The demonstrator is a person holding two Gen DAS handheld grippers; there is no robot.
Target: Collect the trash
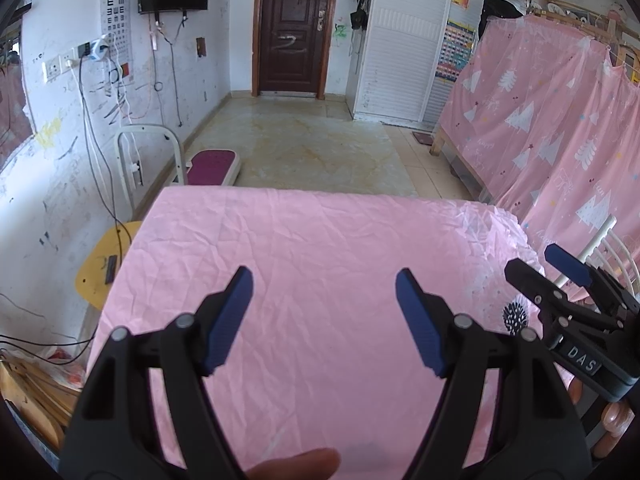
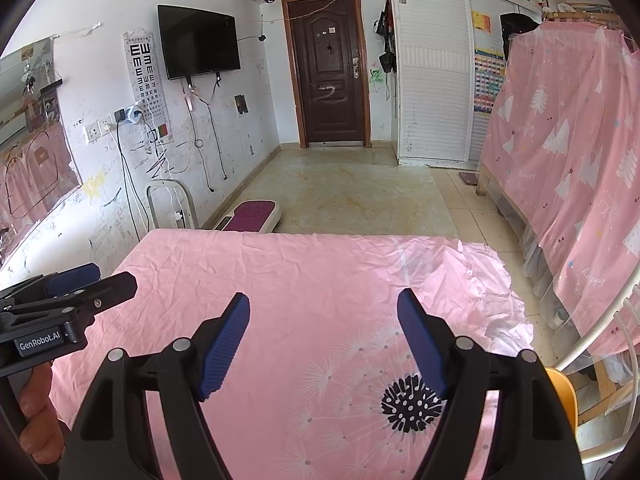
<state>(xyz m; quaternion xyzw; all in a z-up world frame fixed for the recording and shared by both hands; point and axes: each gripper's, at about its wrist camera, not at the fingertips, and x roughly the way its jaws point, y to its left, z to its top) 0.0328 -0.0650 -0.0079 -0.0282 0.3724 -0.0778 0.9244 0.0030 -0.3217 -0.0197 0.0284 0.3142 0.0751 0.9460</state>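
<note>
Left gripper (image 1: 324,312) is spread wide over the pink cloth (image 1: 312,240), nothing between its blue pads (image 1: 230,320). The right gripper (image 2: 322,340) sits just beside it, jaws equally wide apart and empty, hovering above the corner where the cloth carries a black dandelion print (image 2: 412,402). Both are pointing down the room toward the dark door (image 2: 326,68).

Now, the trash: I can't pick out a single piece of it. The cloth-covered table is creased but bare, and the tiled floor (image 2: 352,184) beyond looks swept apart from stains. So whatever is to be collected is out of sight for the moment. My guess is it'll be light, crumpled stuff, paper or wrappers, soft enough to crush, best pinched across the middle of the bulk rather than at a loose edge that could tear or slip.

Containers? No bin or bag shows from either side. There's a yellow stool (image 1: 102,268) off the left edge and a purple step platform (image 2: 250,216) on the floor, but neither holds anything I can make out as rubbish.
</note>
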